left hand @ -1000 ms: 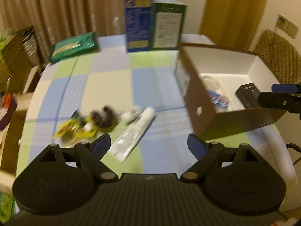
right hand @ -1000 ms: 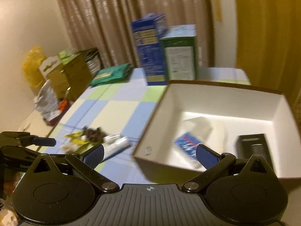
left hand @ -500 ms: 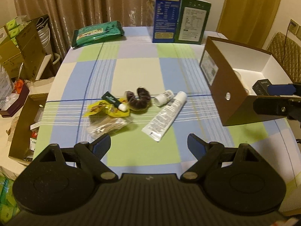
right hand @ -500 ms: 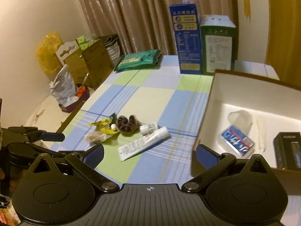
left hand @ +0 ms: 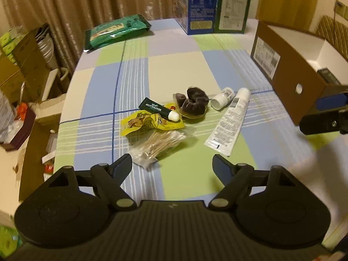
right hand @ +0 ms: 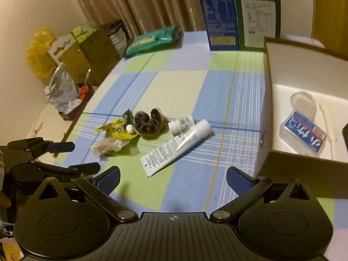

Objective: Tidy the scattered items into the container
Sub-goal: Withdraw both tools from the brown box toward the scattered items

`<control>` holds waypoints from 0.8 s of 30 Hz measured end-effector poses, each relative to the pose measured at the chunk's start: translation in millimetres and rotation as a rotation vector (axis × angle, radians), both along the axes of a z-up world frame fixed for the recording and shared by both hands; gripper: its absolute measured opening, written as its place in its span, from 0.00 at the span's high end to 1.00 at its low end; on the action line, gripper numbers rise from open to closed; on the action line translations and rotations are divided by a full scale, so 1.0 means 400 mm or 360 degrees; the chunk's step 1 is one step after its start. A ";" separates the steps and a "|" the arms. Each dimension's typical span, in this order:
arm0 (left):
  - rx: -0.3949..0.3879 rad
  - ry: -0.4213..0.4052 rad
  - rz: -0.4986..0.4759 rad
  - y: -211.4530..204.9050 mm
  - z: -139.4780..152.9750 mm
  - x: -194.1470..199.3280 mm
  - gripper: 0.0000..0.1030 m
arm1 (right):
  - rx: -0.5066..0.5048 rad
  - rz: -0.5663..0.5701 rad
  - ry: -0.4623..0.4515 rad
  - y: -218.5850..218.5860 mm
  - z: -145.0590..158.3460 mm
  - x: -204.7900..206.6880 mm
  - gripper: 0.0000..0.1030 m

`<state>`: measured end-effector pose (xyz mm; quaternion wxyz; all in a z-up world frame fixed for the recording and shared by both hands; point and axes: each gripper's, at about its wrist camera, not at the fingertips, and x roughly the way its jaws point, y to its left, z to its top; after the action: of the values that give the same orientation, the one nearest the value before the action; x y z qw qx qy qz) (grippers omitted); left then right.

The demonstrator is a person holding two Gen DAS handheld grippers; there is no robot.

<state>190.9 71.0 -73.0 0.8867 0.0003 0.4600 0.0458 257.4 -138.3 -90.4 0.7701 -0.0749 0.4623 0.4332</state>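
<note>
Nearest the left claw (left hand: 171,163), at twelve o'clock, lies the cotton-swab bag (left hand: 157,144); its loose, slippery film could slide out of a pinch or drag the yellow packet (left hand: 150,122) touching it. Beyond, the green lip-balm tube (left hand: 159,109), brown scrunchie (left hand: 194,102), small bottle (left hand: 223,101) and white tube (left hand: 230,126) crowd together on the tabletop (left hand: 174,69), so a careless reach may knock neighbours. The box (left hand: 291,82) waits at two o'clock.

The left claw is empty, its jaws wide but closing. The right claw (right hand: 173,180) gapes wide, holding nothing.
</note>
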 end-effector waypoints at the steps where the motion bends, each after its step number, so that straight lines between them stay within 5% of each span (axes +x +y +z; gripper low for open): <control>1: 0.0007 0.0006 -0.0025 0.006 -0.011 0.007 0.26 | -0.0014 -0.0015 0.0008 0.009 -0.008 0.002 0.02; 5: 0.0051 0.0045 -0.0126 0.026 -0.051 0.038 0.38 | -0.0051 -0.0074 0.0032 0.038 -0.037 0.012 0.02; 16: 0.0170 0.0105 -0.0401 0.028 -0.127 0.124 0.39 | -0.0096 -0.0221 0.0122 0.088 -0.085 0.043 0.02; 24: 0.0204 0.0089 -0.0464 0.025 -0.150 0.132 0.67 | -0.0137 -0.0260 0.0128 0.135 -0.115 0.058 0.02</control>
<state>243.9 81.2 -133.0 0.8690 0.1250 0.4757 -0.0539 280.6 -84.4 -136.5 0.7797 -0.0524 0.5157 0.3513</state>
